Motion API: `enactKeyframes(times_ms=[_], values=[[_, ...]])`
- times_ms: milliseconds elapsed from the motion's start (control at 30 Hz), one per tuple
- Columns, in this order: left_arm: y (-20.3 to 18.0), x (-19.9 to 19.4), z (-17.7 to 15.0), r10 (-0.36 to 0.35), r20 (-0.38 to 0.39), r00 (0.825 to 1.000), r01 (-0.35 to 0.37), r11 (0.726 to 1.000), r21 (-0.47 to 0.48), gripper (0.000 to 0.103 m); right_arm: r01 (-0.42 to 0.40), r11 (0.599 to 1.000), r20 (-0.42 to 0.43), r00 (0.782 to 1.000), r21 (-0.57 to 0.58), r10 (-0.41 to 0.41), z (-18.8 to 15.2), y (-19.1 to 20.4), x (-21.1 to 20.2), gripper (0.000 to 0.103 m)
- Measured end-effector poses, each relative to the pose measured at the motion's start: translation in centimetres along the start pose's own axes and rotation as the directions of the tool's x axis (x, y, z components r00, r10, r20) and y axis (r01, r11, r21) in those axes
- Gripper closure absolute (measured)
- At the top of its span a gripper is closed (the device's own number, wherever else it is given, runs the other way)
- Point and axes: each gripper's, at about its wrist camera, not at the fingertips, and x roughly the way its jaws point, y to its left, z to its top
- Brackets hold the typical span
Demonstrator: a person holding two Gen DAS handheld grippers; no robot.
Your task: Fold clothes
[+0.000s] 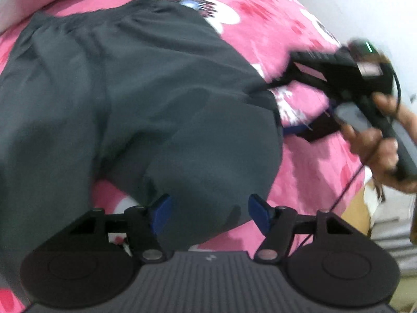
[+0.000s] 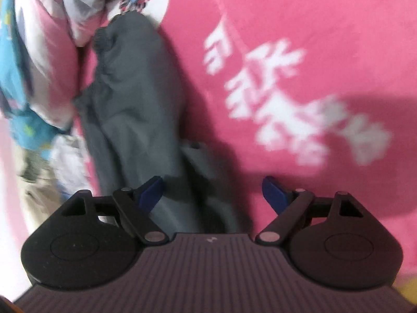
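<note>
Dark grey trousers (image 1: 125, 91) lie rumpled, partly doubled, across the pink bed (image 1: 273, 34), filling frame centre-left. Left hand-held gripper (image 1: 209, 212) and right hand-held gripper (image 2: 212, 195) both spread, pinching nothing. Probably mid-fold or re-laying; any next grasp needs a hem edge between the pads.

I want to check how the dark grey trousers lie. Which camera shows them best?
The left wrist view: the dark grey trousers spread across most of the pink bedsheet. The right wrist view shows only one narrow leg with its cuff.
</note>
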Motion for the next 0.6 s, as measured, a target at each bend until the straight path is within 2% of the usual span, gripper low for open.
enactKeyframes(times_ms=[67, 133, 233, 267, 300, 333, 400, 467, 600], values=[[-1.0, 0.6, 0.4, 0.010, -0.007, 1.000, -0.010, 0.999, 0.049, 0.034, -0.092, 0.995, -0.031, 0.995, -0.041, 0.091, -0.2, 1.8, 1.2, 0.019], [-1.5, 1.7, 0.9, 0.025, -0.011, 1.000, -0.024, 0.998, 0.054, 0.033, -0.161, 0.983, -0.080, 0.985, -0.090, 0.154, -0.5, 4.0, 2.5, 0.019], [-1.3, 3.1, 1.7, 0.054, -0.016, 0.998, -0.054, 0.999, 0.003, 0.037, -0.206, 0.961, -0.178, 0.969, -0.185, 0.173, -1.1, 6.9, 4.1, 0.019], [-1.1, 3.6, 2.0, 0.062, -0.018, 0.998, -0.063, 0.998, -0.015, 0.045, -0.203, 0.956, -0.198, 0.967, -0.214, 0.161, -1.2, 7.4, 4.2, 0.019], [-0.4, 3.7, 2.0, 0.064, -0.021, 0.998, -0.065, 0.997, -0.048, 0.058, -0.201, 0.949, -0.218, 0.965, -0.242, 0.149, -1.3, 8.0, 4.3, 0.019], [0.3, 3.8, 2.0, 0.066, -0.024, 0.998, -0.068, 0.994, -0.081, 0.066, -0.199, 0.944, -0.228, 0.964, -0.264, 0.139, -1.3, 8.4, 4.1, 0.019], [1.7, 3.9, 1.9, 0.069, -0.031, 0.997, -0.073, 0.986, -0.147, 0.087, -0.202, 0.946, -0.209, 0.966, -0.255, 0.150, -0.7, 7.9, 2.6, 0.019], [3.2, 4.0, 1.9, 0.072, -0.037, 0.997, -0.078, 0.974, -0.213, 0.096, -0.196, 0.954, -0.161, 0.974, -0.228, 0.161, 0.1, 6.8, 0.6, 0.019], [6.0, 4.3, 1.8, 0.076, -0.051, 0.996, -0.089, 0.937, -0.339, 0.101, -0.116, 0.972, -0.013, 0.993, -0.205, 0.116, 3.3, 5.2, -2.0, 0.019]])
